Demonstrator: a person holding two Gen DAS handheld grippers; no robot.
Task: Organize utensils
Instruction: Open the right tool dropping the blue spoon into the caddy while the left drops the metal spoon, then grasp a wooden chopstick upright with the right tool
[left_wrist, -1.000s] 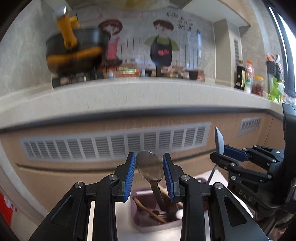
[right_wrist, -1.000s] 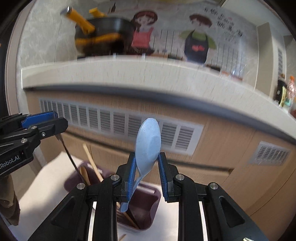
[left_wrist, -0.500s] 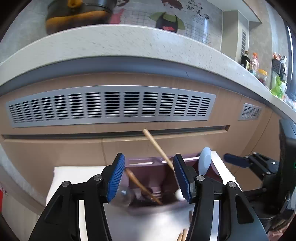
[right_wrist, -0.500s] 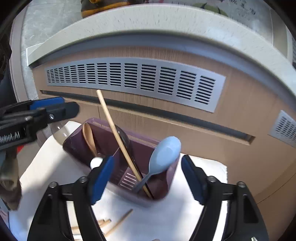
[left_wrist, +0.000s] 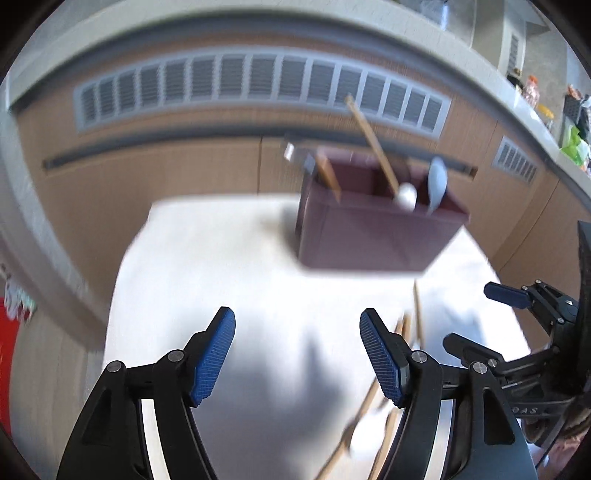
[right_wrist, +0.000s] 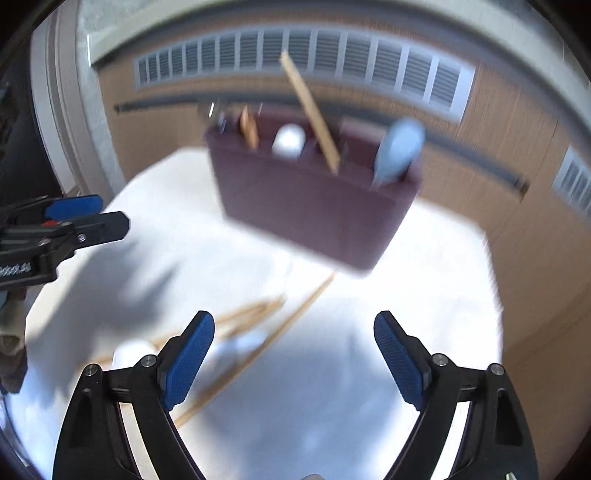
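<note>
A white cloth covers the tabletop (right_wrist: 424, 295), bright under strong light and crossed by soft grey shadows; both views are smeared by motion. Behind it runs a wall of light wooden cabinet fronts (left_wrist: 184, 177) with a long grey slatted vent (left_wrist: 258, 85) near the top, a dark groove line beneath the vent, and a pale speckled counter edge (left_wrist: 332, 18) above. A second, smaller vent (left_wrist: 515, 162) sits further right, and bottles and a green item stand blurred on the counter at the far right.

The dark purple utensil holder (right_wrist: 314, 206) stands on the far part of the cloth, close to the cabinet fronts. A light blue spoon (right_wrist: 399, 147) rises at its right end, a white spoon (right_wrist: 290, 140) sits near the middle, a long wooden chopstick (right_wrist: 310, 110) leans up and left out of it, and a shorter wooden handle (right_wrist: 249, 127) stands at the left end.

Loose chopsticks (right_wrist: 258, 332) lie scattered on the cloth nearer the cameras, with a white spoon-like shape among them, too blurred to tell well.

The left tool (left_wrist: 297, 354) hovers over bare cloth, its jaws opening with nothing between them. The right tool (right_wrist: 293, 358) is above the loose chopsticks, jaws likewise opening and pinching nothing
</note>
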